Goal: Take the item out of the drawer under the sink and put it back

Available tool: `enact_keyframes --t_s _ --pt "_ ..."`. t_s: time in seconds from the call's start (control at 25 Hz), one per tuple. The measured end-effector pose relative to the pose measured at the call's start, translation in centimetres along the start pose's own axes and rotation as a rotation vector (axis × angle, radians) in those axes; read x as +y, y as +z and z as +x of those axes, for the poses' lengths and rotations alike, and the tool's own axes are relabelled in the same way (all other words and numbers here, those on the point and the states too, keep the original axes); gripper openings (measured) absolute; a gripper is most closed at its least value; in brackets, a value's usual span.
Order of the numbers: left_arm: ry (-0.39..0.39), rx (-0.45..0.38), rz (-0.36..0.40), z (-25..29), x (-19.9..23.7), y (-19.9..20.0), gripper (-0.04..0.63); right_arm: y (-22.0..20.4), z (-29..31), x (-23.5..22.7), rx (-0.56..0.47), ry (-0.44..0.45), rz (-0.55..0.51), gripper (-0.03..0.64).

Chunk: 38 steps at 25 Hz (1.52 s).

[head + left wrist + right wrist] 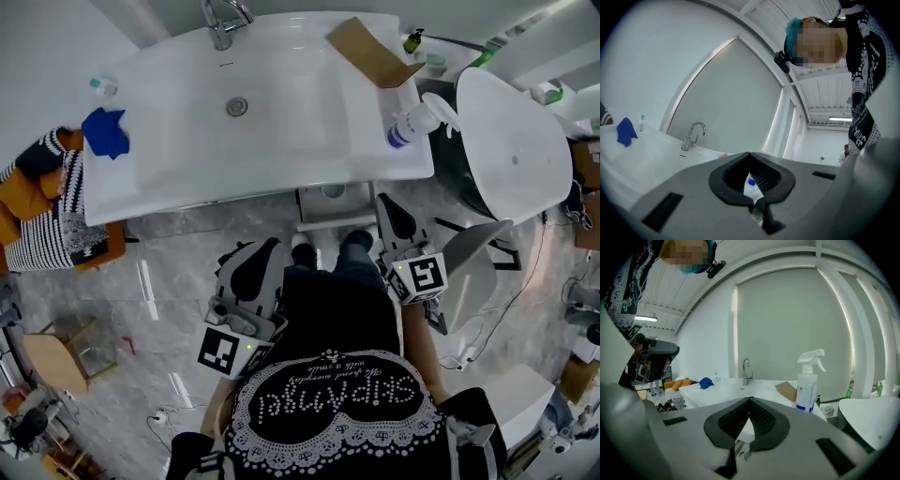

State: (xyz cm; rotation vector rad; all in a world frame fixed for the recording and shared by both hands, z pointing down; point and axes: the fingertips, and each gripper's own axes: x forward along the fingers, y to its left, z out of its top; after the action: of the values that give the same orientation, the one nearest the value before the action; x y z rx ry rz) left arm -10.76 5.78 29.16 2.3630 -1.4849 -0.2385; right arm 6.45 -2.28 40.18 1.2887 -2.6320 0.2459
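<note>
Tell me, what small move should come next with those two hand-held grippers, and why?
Probably open the right gripper and lower it toward the drawer under the sink. The drawer looks pulled out, with something round inside, while the right gripper and the left gripper are both shut, holding nothing, up near the person's body.

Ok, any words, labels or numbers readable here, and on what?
"SKIP": start of the large studded word on the shirt, upside down in the head view; the rest and the script line are unreadable.
Spray bottle: label print too small to read.
Left marker cube, right marker cube: square patterns only, no words.
</note>
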Motion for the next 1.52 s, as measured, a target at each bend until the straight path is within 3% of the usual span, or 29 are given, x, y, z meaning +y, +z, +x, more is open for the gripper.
enact_keyframes --t_s 0.56,0.88,1.52 --pt "0.01 -0.014 0.018 -0.4 -0.3 0.8 0.005 6.0 -3.7 1.1 -0.105 0.003 0.029 0.018" --pt "0.038 -0.03 0.025 -1.0 0.0 1.0 0.005 6.8 -5.2 2.3 -0.132 0.002 0.074 0.018" --pt "0.061 -0.023 0.013 -1.2 0.3 0.3 0.005 6.0 -8.0 3.5 -0.107 -0.048 0.023 0.018"
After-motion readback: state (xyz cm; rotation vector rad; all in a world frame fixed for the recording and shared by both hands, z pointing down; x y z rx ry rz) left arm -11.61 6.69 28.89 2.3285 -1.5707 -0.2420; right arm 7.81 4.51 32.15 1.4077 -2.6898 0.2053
